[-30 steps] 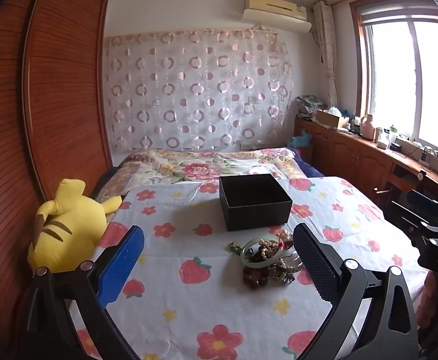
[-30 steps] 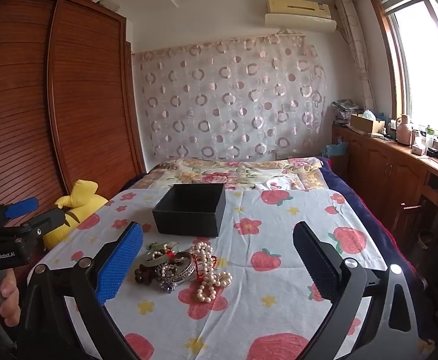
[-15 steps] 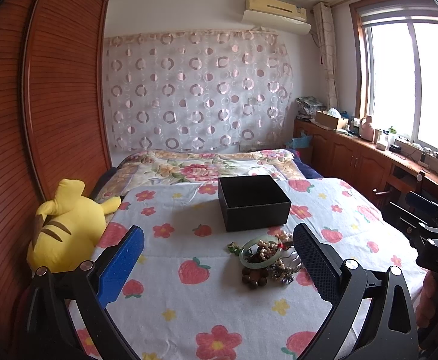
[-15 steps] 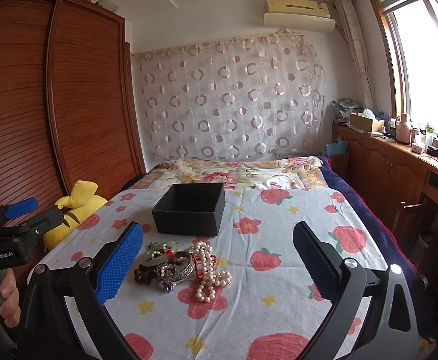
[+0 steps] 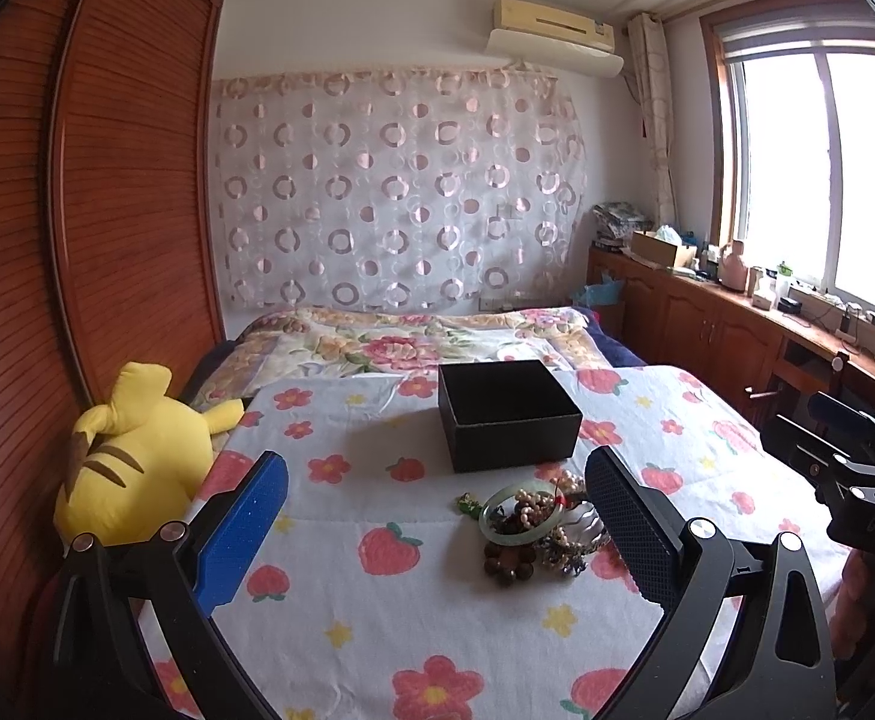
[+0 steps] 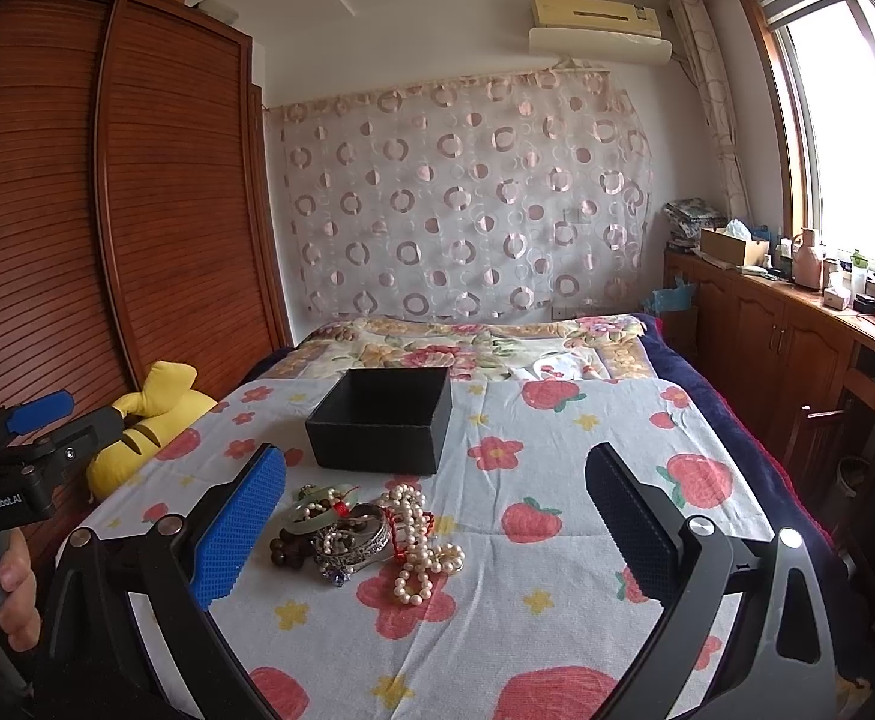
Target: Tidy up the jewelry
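Black card forms the open jewelry box (image 5: 509, 414), which sits on the bed's strawberry-and-flower sheet (image 5: 377, 612), ahead of both tools and apart from them. The jewelry pile (image 6: 365, 531) lies on the sheet just in front of the box, not inside it. Seen from the right wrist view, the pile falls between the fingers of the right hand-held gripper (image 6: 434, 531), close to its left blue pad (image 6: 239, 531); no pad touches it. That gripper's jaws stand spread wide and hold nothing.

Items noted in the pile: a pale green bangle (image 5: 518, 516), a dark wooden bead bracelet (image 5: 509, 564), a silver bangle (image 6: 356, 543) and a pearl strand (image 6: 422, 546) nearest the gripper's right side.

The left hand-held gripper (image 5: 434, 531) is likewise spread wide and empty. From its view the pile sits ahead, near its right finger (image 5: 629, 528), partly hidden by it. A hand (image 6: 14, 588) grips the left tool's handle.

A yellow plush toy (image 5: 137, 456) rests at the bed's left edge, against the wooden wardrobe (image 5: 107, 210), well apart from the jewelry.
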Available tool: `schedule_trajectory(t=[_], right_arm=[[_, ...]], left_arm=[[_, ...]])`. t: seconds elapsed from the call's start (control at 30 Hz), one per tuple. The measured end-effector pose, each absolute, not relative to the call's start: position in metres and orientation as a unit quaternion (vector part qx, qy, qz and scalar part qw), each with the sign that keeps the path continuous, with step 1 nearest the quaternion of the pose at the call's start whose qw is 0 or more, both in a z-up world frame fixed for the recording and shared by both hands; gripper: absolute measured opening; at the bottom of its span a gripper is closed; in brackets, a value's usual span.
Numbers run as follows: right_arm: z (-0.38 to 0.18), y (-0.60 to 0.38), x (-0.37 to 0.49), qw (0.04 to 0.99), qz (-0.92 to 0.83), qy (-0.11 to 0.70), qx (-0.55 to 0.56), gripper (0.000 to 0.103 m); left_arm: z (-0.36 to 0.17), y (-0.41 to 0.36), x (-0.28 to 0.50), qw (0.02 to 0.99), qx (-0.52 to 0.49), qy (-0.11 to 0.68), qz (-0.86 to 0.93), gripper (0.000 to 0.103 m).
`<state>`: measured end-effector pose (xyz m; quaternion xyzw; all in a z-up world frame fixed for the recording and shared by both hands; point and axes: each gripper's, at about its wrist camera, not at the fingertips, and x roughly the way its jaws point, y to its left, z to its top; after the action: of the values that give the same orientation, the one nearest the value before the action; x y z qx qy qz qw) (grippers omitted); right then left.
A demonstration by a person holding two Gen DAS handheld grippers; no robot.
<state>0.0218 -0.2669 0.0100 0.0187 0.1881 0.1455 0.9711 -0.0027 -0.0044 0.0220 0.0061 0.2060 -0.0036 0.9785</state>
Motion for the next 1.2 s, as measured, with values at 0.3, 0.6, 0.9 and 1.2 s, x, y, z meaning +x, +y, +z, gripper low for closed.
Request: schedule_trajectory(t=[0.3,0.6,0.9,1.2], right_arm=[[0.012,-0.264,0.021,0.971,0.144,0.187,0.018,0.101],[0.011,-0.265,0.021,0.971,0.145,0.187,0.02,0.101],[0.015,-0.263,0.02,0.971,0.146,0.186,0.02,0.101],[0.013,-0.26,0.02,0.97,0.148,0.19,0.019,0.101]], left_arm=[[0.023,-0.001,-0.006,0.98,0.003,0.201,-0.004,0.096],[0.019,-0.001,-0.006,0.98,0.001,0.198,-0.005,0.096],[0.016,0.0,-0.005,0.98,-0.001,0.199,-0.006,0.096],[0.003,0.003,-0.005,0.979,-0.003,0.204,-0.006,0.096]])
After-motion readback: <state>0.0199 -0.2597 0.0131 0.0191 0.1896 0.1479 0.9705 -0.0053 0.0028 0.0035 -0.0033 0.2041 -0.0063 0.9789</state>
